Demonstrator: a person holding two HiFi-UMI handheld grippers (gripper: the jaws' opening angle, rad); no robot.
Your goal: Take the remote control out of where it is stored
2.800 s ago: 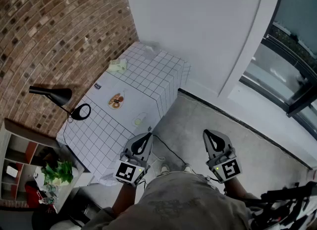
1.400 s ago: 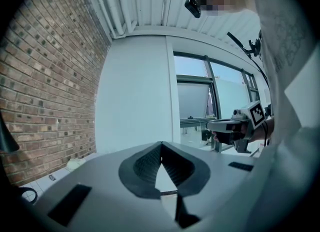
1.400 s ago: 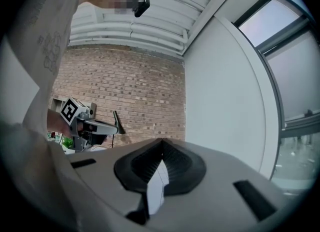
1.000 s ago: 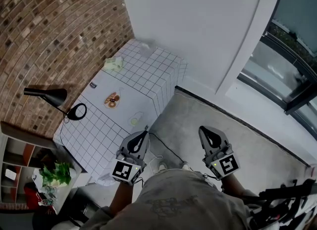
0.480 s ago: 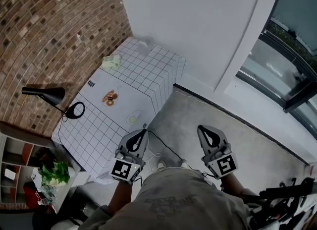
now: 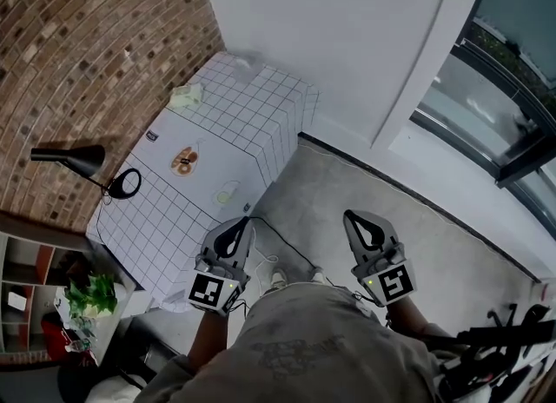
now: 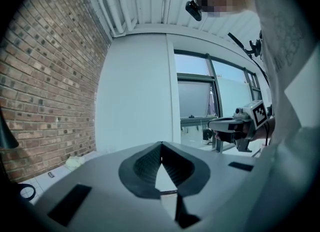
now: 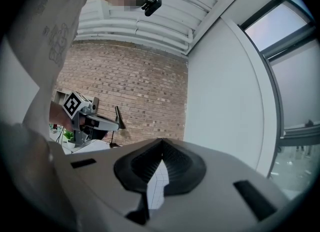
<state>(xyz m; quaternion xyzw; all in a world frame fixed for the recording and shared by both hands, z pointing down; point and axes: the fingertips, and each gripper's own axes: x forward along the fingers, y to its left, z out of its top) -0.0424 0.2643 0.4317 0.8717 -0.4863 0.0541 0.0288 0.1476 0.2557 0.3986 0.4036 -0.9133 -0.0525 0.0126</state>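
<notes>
Shifted since earlier, with the white grid-patterned cloth-covered table [image 6: 261, 123] now sitting higher and further left in the head view. Holding the grey left gripper [image 6: 241, 224] and grey right gripper [image 6: 352, 219] pinched closed, both empty. Cannot spot the remote control anywhere; probably stowed in or under that table, ahead-left and nearer the left gripper, long axis unknowable.
</notes>
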